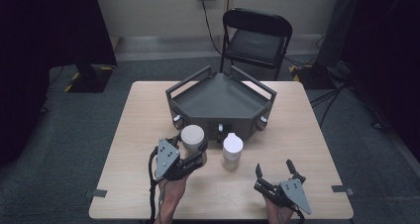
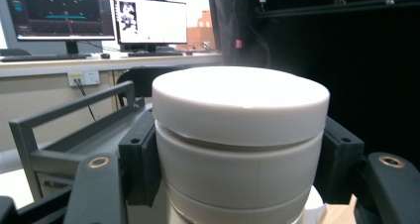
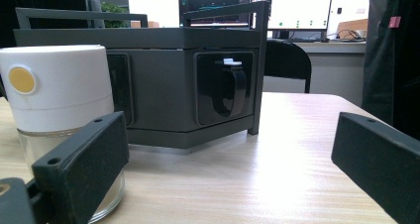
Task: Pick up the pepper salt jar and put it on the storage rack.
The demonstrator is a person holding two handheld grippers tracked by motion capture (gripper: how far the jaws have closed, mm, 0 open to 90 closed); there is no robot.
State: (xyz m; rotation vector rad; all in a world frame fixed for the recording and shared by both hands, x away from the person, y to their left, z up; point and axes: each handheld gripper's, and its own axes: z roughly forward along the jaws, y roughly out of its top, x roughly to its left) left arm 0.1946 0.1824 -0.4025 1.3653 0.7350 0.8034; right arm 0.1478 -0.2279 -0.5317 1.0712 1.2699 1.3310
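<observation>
Lower centre of the high view, the left gripper (image 1: pixel 194 156) has its jaws clamped around a white-lidded jar (image 1: pixel 192 136) before the grey tray (image 1: pixel 221 101); the right gripper (image 1: pixel 276 173) rests released on the worktop (image 1: pixel 297 135)

Each handheld gripper, left gripper (image 1: pixel 195 157) and right gripper (image 1: pixel 275 172), is built in black, topped by a grey three-cornered plate, and trailed by a black cable. Brass-coloured screws are set into the jaws.
</observation>
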